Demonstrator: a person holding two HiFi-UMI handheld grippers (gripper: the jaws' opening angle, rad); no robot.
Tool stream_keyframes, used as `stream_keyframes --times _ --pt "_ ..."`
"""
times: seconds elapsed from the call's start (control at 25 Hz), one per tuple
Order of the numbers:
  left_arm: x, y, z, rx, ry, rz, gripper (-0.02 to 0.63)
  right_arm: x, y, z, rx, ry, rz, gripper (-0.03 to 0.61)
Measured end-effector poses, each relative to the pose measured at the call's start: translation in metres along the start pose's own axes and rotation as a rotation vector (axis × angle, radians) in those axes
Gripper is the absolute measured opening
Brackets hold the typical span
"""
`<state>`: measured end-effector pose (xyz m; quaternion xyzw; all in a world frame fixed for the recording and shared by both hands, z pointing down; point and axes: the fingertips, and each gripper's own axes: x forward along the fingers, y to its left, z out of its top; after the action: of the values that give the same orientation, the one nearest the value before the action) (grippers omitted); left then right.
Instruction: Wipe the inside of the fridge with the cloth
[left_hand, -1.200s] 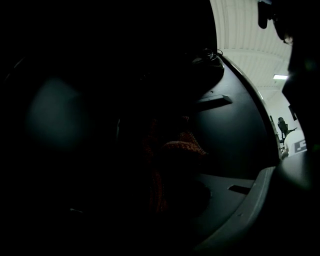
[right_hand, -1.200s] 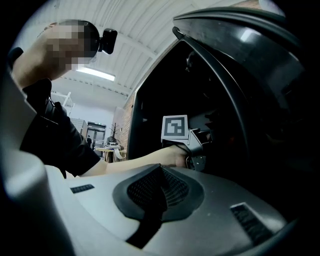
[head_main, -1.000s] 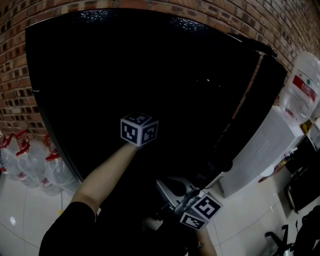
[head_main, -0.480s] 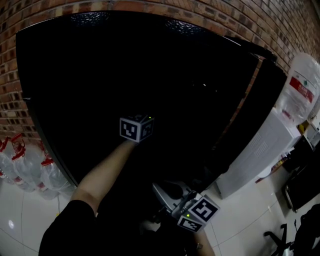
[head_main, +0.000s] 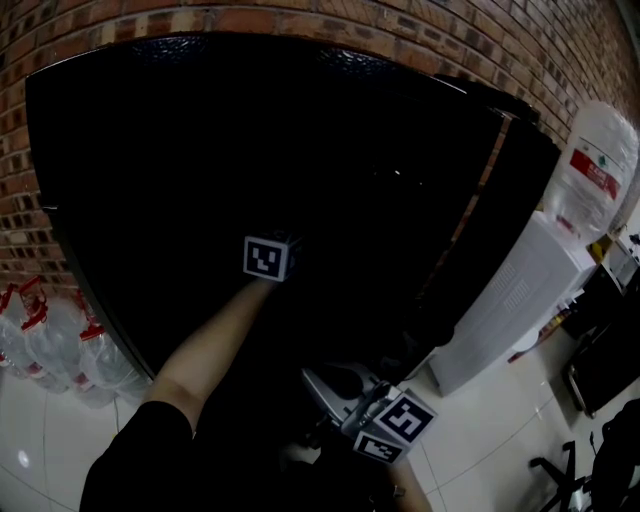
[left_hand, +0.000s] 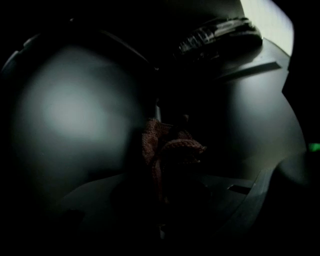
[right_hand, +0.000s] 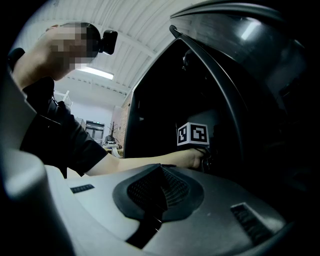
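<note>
The left gripper (left_hand: 162, 167) has slid a little to the left inside the fridge (head_main: 250, 130) over the last second. In the head view its marker cube (head_main: 268, 258), at centre frame, now shows 1 face where 2 showed before. That reads as a wiping stroke under way, with much of the dark interior likely still to cover. Its jaws are clamped on the cloth (left_hand: 172, 145) – a reddish bunch sticking out from the tips, at the centre of the left gripper view, close to the pale inner wall. Whether it touches the wall is too dark to tell.

The right gripper (right_hand: 159, 172) has not moved – it sits at the bottom centre of the head view, jaws pressed together on nothing.

Count: 2 grippers, 1 cloth, 1 fridge, 1 water dispenser (head_main: 510, 300) at the right with 1 bottle on top, and at least 3 bottles (head_main: 60, 345) on the floor at lower left.
</note>
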<state>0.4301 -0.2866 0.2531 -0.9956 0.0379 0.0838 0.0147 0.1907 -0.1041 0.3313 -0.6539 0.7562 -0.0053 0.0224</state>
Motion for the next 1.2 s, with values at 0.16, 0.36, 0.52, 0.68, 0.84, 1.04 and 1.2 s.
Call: stream_keyframes --times 0.16,0.36,0.52,0.68,0.84,1.04,1.2 --pt "0.001 0.005 -0.002 0.015 0.013 0.038 0.064 0.001 0.002 -0.001 0.005 -0.002 -0.004 0.005" --pt "-0.002 0.007 -0.001 0.047 0.021 0.037 0.065 0.001 0.009 0.000 -0.008 -0.003 -0.006 0.005" --pt "-0.016 0.012 0.002 0.010 0.006 0.060 0.066 -0.003 0.010 0.004 -0.013 -0.008 -0.011 0.005" --pt "-0.044 -0.005 0.011 -0.025 -0.046 0.023 0.066 -0.005 0.015 0.007 -0.015 -0.019 -0.010 0.005" --pt "-0.078 -0.038 0.022 -0.048 -0.092 -0.080 0.066 -0.005 0.026 0.007 -0.016 -0.022 0.005 0.005" --pt "-0.120 -0.088 0.024 -0.043 -0.107 -0.256 0.066 -0.004 0.039 0.010 -0.018 -0.031 0.033 0.005" --pt "-0.152 -0.126 0.014 -0.066 -0.063 -0.444 0.066 -0.003 0.051 0.011 -0.016 -0.035 0.059 0.006"
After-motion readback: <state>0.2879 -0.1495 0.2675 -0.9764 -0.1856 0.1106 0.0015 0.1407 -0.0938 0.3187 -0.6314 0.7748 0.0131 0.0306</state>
